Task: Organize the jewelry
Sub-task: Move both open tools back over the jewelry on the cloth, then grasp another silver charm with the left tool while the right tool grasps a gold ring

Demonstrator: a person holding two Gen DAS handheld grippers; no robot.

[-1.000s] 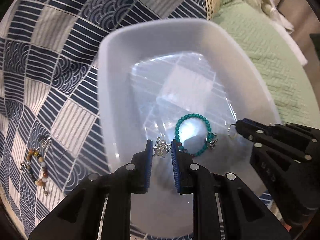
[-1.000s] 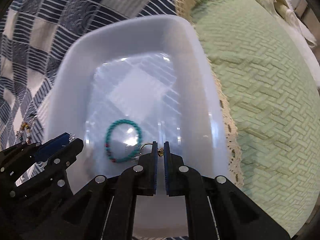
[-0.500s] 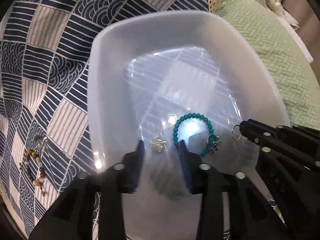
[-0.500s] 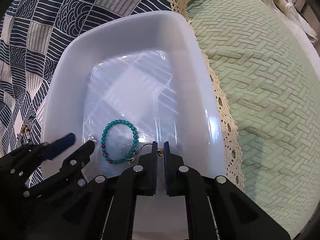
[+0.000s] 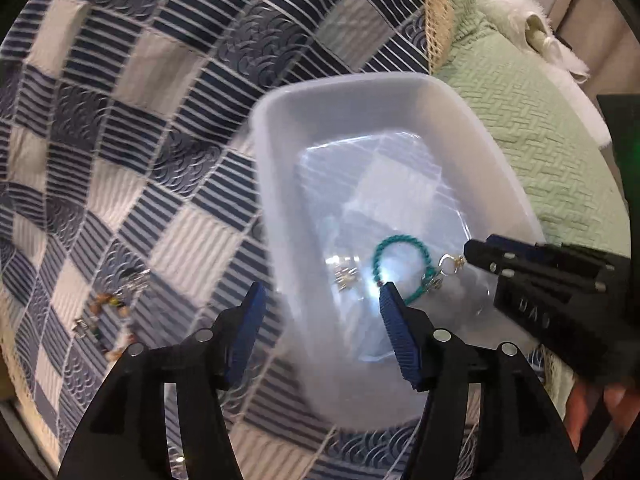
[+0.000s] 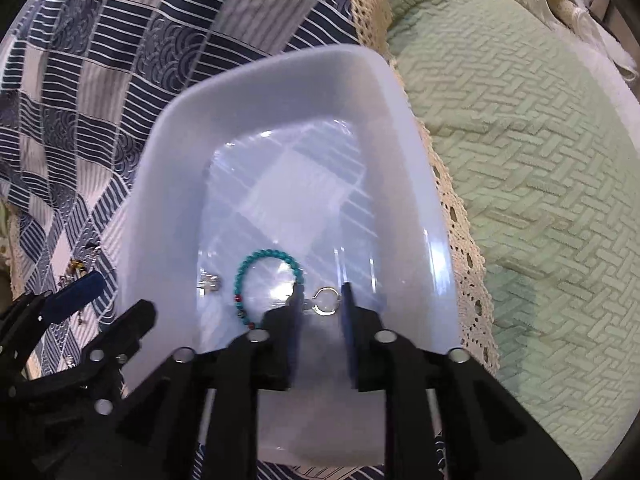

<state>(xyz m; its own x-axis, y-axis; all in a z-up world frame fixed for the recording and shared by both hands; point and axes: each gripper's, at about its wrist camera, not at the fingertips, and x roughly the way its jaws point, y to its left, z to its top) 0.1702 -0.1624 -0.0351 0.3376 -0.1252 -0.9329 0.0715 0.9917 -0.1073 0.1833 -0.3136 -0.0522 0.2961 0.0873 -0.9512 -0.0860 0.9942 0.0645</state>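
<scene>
Turquoise bracelet [image 6: 267,282]: 1 | earrings in bin [image 6: 280,92]: 2 | beaded bracelet [image 5: 108,320] outside: 1

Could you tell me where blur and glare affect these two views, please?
Left wrist view: motion blur smears the quilt and the beaded bracelet on it; a bright glare spot sits on the tub floor beside the teal bracelet. Right wrist view: the right claw has blurred fingers, and glare sits inside the teal bracelet; both curve at the edges.

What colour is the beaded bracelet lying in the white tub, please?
Teal bracelet, with a few red beads; clearest in the right wrist view.
</scene>
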